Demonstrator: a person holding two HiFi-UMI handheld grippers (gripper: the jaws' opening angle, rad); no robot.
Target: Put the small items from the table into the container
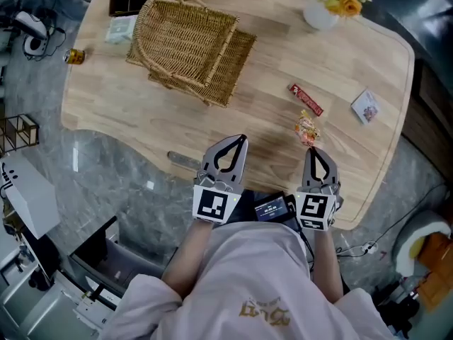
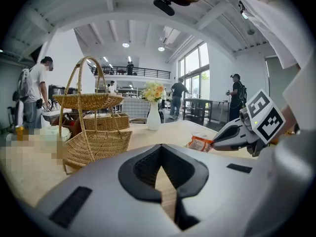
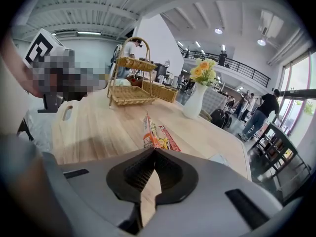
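Your right hand-held gripper [image 1: 310,149], lower right of centre in the head view: jaws closed on the near end of the orange packet [image 1: 306,129], which juts from the tips toward the top of the frame.

Your left hand-held gripper [image 1: 243,139], lower centre: jaws together, nothing between them.

On your desk [image 1: 141,119], light wood, filling the upper frame:
- one red bar [image 1: 305,99], lying flat, just above the orange packet;
- one white packet [image 1: 365,107], at the right, near the desk edge and apart from the red bar;
- one basket [image 1: 190,44], wicker, two tiers, upper left of centre, well apart from all three small items;
- one vase [image 1: 320,14] with yellow flowers, top right.
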